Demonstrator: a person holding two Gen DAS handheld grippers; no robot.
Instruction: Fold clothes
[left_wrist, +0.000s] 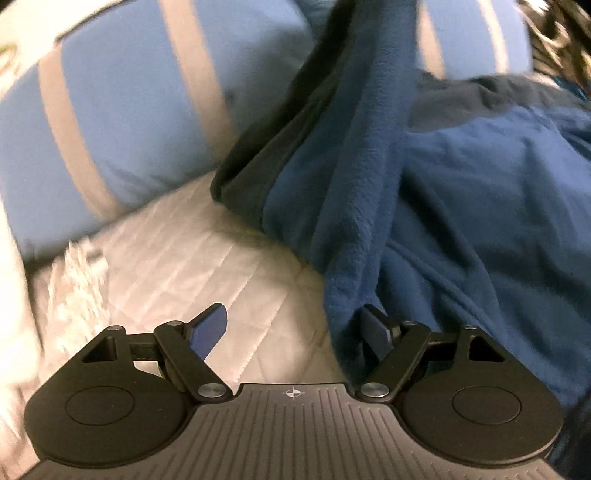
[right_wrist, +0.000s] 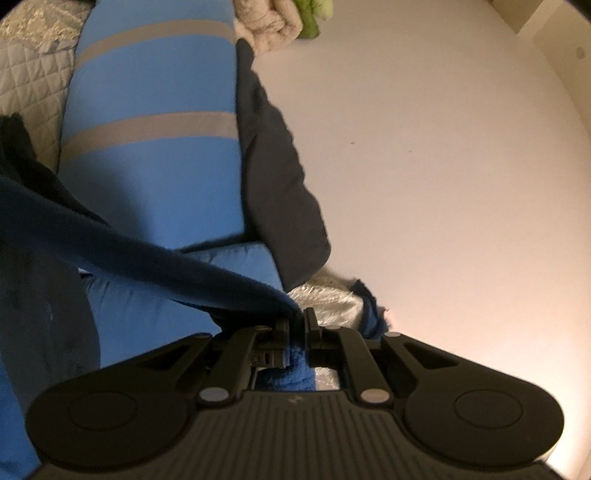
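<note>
Gripping the blue fleece garment (right_wrist: 155, 254), right gripper (right_wrist: 297, 325) jaws clamp; left gripper (left_wrist: 295, 328) jaws gape.

No readable text, label, brand or number anywhere.

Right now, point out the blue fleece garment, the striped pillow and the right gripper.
blue fleece garment (left_wrist: 461, 206): left wrist view, its broad flat panel.
striped pillow (left_wrist: 122, 110): left wrist view, blue face between grey stripes.
right gripper (right_wrist: 296, 325): right wrist view, between fingertips pinching fleece.
</note>
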